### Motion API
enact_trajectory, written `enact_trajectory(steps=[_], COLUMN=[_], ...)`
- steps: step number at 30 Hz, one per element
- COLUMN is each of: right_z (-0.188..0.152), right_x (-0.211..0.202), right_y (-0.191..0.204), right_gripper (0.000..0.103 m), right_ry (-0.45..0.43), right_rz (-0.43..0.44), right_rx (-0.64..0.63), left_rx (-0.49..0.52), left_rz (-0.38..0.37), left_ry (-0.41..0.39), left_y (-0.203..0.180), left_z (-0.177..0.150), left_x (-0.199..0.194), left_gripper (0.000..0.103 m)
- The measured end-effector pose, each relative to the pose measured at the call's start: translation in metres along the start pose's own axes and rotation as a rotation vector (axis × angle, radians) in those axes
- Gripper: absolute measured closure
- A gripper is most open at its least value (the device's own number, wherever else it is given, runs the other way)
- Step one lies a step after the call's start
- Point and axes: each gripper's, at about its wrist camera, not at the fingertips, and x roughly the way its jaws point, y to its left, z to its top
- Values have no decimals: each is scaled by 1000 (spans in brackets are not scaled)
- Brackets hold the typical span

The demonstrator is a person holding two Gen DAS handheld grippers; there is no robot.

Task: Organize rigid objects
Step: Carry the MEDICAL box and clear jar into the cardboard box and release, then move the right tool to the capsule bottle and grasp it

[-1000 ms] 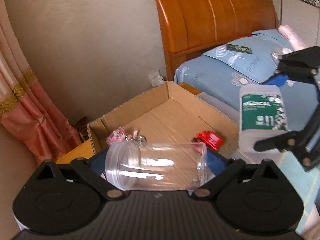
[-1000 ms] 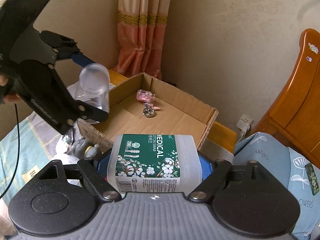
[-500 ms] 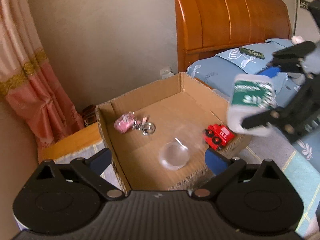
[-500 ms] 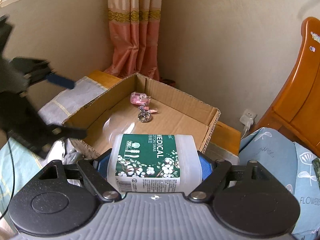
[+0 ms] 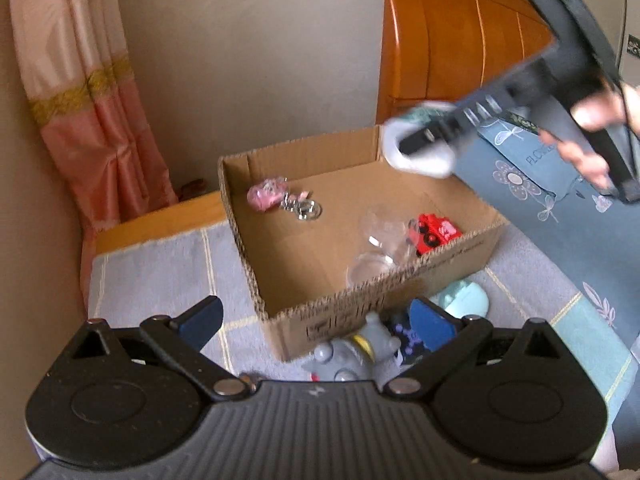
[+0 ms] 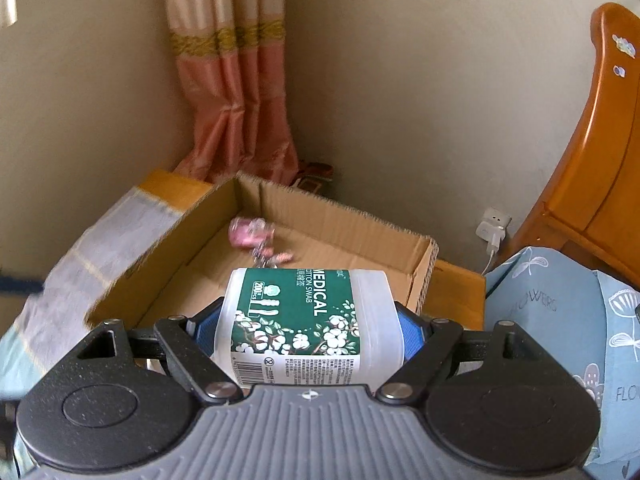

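Clear jar (image 5: 378, 248) now, apparently, in box (image 5: 360, 304).

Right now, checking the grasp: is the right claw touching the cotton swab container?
Touching. The right wrist view shows both blue pads of the right claw pressed against the cotton swab container.

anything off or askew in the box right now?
Clear jar lies on its side in the cardboard box, against the red toy car, not upright. Otherwise nothing damaged or spilled. Left gripper is open and empty; right gripper holds the cotton swab container.
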Motion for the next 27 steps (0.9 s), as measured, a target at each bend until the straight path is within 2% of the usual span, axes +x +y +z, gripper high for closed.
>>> enact_trajectory(steps=[1,2,3,4,14,19,27], right_z=[4,8,11,13,-6,-28,-74], right_x=[3,7,10,12,-9,-29,-53], right_y=[0,-1,-2,-3,-6,3,25], right_gripper=[16,12,1,0,0,0,0], right_ry=[-11,-21,-21,-23,-40,-61,-92], right_rz=[1,0,-9,-20,-16,-3,87], right_rx=[9,20,32,45,90,83,73], left_rx=[-7,-16,-26,-37,-79,-68,-73], left_rz=[-3,-5,-5,-5,7,49,128], left_ry=[2,4,8,9,-16,-15,22], left_y=[1,3,4,5,6,-1,-15], left_z=[-3,-6,-9,-11,-25,-33,-60], left_x=[1,2,2,2,-10,-17,-21], left_gripper=[4,4,4,4,4,4,4])
